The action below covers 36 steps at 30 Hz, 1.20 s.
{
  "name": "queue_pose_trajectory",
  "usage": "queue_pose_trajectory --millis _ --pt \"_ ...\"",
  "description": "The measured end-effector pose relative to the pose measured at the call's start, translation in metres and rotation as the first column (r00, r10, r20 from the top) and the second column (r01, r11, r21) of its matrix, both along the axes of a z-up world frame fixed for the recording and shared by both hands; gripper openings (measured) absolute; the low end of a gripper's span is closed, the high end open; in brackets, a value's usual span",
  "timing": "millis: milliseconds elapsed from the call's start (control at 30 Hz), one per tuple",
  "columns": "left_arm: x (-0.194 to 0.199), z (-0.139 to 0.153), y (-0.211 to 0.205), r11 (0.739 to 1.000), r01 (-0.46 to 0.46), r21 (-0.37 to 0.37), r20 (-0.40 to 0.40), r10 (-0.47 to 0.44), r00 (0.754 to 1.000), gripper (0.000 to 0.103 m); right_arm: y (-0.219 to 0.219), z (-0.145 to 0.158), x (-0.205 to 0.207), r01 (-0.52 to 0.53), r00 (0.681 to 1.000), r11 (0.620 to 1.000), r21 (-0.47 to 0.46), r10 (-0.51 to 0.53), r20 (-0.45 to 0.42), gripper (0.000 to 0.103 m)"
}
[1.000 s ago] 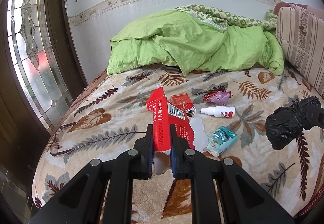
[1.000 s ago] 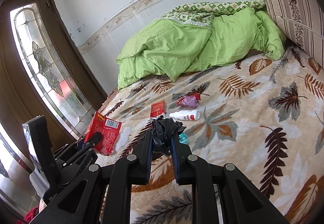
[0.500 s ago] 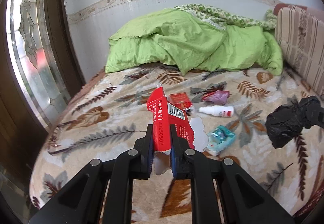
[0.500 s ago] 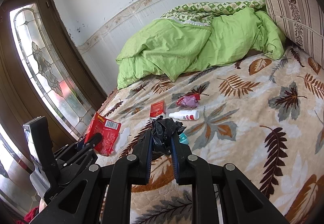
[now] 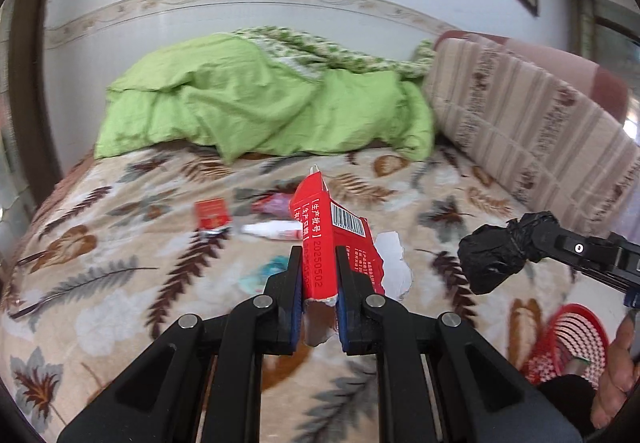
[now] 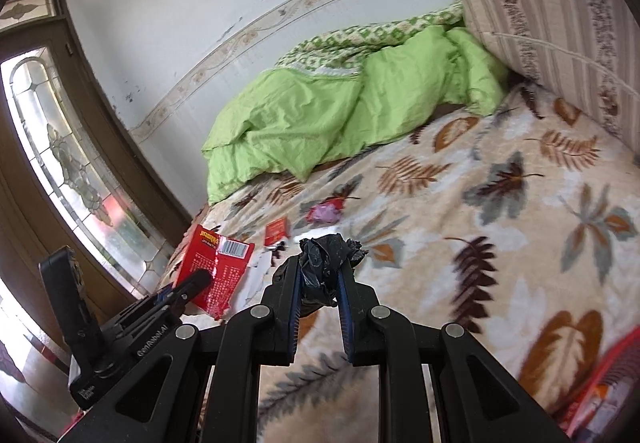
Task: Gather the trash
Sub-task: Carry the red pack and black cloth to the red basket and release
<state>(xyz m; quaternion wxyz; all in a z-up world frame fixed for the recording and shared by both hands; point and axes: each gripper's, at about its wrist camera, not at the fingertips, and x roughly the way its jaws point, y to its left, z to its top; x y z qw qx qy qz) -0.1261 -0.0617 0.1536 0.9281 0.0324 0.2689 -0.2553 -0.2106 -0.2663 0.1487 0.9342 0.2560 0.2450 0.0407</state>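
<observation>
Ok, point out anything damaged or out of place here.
The red box in the left tongs is torn open, ragged at its lower end. A small red packet, white bottle and pink wrapper litter the bed.

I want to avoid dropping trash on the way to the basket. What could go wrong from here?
1. The left gripper pinches only the torn end of the red box; the cardboard may rip or slip.
2. The crumpled black bag bulges past the right gripper and could unfold or slip before reaching the red basket.
</observation>
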Motion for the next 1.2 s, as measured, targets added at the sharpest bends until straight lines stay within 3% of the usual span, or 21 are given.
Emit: queue_pose_trajectory --millis 167,333,433,600,800,833,867,900,933,1033,1200 --pt "-0.025 0.005 -0.040 0.991 0.135 -0.013 -0.023 -0.135 0.991 0.013 -0.040 0.006 -0.051 0.085 0.996 0.996 0.017 -0.085 -0.012 0.018" --pt "-0.059 0.009 -0.090 0.961 0.278 -0.007 -0.037 -0.278 0.960 0.013 -0.076 0.010 -0.109 0.198 0.980 0.980 -0.017 -0.198 -0.029 0.017" --pt "-0.080 0.009 -0.124 0.928 0.373 -0.010 -0.067 -0.373 0.925 0.013 -0.103 0.007 -0.147 0.279 0.959 0.960 -0.020 -0.280 -0.051 0.017" --pt "-0.114 -0.006 -0.185 0.848 0.530 -0.005 -0.158 -0.524 0.837 0.013 -0.144 -0.005 -0.207 0.420 0.902 0.907 -0.028 -0.421 -0.095 0.017" --pt "-0.144 -0.029 -0.238 0.774 0.633 0.030 -0.229 -0.611 0.758 0.015 -0.170 -0.026 -0.238 0.495 0.854 0.868 -0.033 -0.494 -0.163 0.018" --pt "-0.147 -0.031 -0.242 0.768 0.639 0.034 -0.236 -0.615 0.752 0.018 -0.174 -0.031 -0.240 0.502 0.847 0.864 -0.035 -0.500 -0.184 0.020" --pt "-0.149 -0.034 -0.248 0.761 0.647 0.041 -0.245 -0.620 0.745 0.030 -0.179 -0.036 -0.241 0.510 0.838 0.859 -0.029 -0.505 -0.209 0.021" --pt "-0.151 -0.035 -0.250 0.758 0.651 0.044 -0.246 -0.623 0.742 0.042 -0.182 -0.040 -0.241 0.513 0.834 0.858 -0.021 -0.504 -0.224 0.025" --pt "-0.152 -0.035 -0.251 0.759 0.650 0.044 -0.242 -0.623 0.744 0.046 -0.185 -0.044 -0.242 0.518 0.829 0.855 -0.016 -0.507 -0.235 0.032" --pt "-0.150 -0.030 -0.246 0.757 0.651 0.046 -0.228 -0.627 0.745 0.048 -0.191 -0.044 -0.244 0.535 0.819 0.845 -0.015 -0.523 -0.235 0.036" --pt "-0.131 -0.020 -0.224 0.803 0.595 0.019 -0.218 -0.578 0.787 0.057 -0.188 -0.033 -0.232 0.517 0.835 0.856 -0.031 -0.512 -0.203 0.043"
